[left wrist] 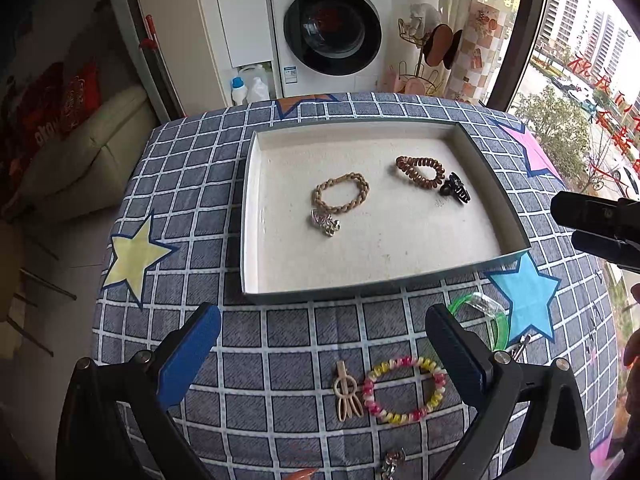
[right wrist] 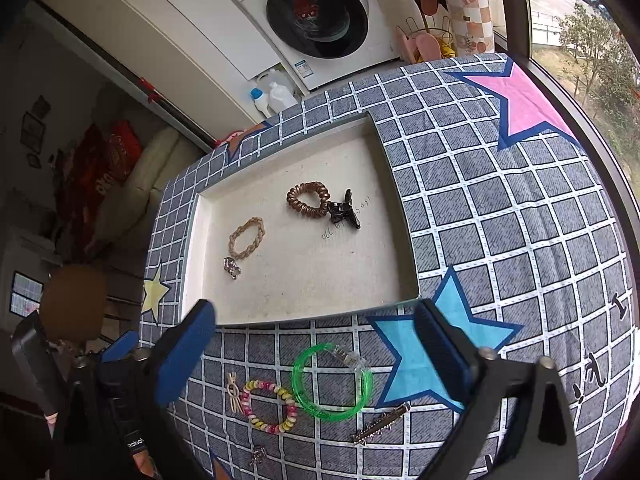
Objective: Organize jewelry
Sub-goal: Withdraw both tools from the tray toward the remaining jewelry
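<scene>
A shallow white tray (left wrist: 250,216) (right wrist: 192,240) lies on the checked cloth. In it are a tan braided hair tie (left wrist: 341,193) (right wrist: 247,237), a silver charm (left wrist: 325,222) (right wrist: 232,268), a brown spiral tie (left wrist: 420,171) (right wrist: 308,199) and a black claw clip (left wrist: 455,189) (right wrist: 344,210). On the cloth in front of the tray lie a pink-and-yellow spiral tie (left wrist: 404,390) (right wrist: 269,406), a beige clip (left wrist: 346,394) (right wrist: 234,398), a green bangle (left wrist: 486,316) (right wrist: 332,380) and a silver barrette (right wrist: 382,424). My left gripper (left wrist: 322,344) and right gripper (right wrist: 316,344) both hang open and empty above these loose pieces.
The cloth (left wrist: 280,344) has star prints and covers a small table. Behind it stand a washing machine (left wrist: 332,28), detergent bottles (left wrist: 250,88) and a gold rack (left wrist: 424,56). A window is on the right. A small silver piece (right wrist: 258,455) lies near the front edge.
</scene>
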`<action>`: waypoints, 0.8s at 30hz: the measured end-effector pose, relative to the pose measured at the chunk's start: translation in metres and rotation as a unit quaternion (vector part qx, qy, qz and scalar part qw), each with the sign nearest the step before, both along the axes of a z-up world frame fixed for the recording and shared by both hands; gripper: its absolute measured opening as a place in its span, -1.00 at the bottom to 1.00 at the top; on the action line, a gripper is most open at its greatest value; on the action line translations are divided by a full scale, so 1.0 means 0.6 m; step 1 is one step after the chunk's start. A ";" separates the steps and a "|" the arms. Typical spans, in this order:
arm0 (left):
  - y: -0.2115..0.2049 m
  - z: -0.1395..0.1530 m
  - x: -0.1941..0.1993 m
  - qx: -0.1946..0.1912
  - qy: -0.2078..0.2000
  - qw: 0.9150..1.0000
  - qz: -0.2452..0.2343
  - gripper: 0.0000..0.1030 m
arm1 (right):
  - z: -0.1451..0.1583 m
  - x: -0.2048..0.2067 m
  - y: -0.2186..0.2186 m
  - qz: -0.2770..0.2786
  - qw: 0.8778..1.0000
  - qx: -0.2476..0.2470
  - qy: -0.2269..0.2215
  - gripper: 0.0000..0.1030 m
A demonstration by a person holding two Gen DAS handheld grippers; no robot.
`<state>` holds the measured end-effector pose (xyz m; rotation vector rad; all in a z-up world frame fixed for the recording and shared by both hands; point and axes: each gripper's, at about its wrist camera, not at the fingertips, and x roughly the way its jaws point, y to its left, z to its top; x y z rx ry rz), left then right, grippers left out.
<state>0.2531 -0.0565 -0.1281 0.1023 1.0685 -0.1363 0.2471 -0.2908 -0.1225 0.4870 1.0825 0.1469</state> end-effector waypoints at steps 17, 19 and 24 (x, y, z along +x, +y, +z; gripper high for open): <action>0.081 -0.041 -0.098 0.005 0.048 0.999 0.025 1.00 | 0.002 -0.109 0.044 0.029 0.999 -0.044 0.010 1.00; 0.089 -0.049 -0.107 0.001 0.057 0.998 0.030 1.00 | -0.006 -0.122 0.045 0.028 0.998 -0.048 0.019 1.00; 0.098 -0.072 -0.128 -0.010 0.077 0.996 0.038 1.00 | -0.037 -0.153 0.044 0.025 0.997 -0.045 0.057 1.00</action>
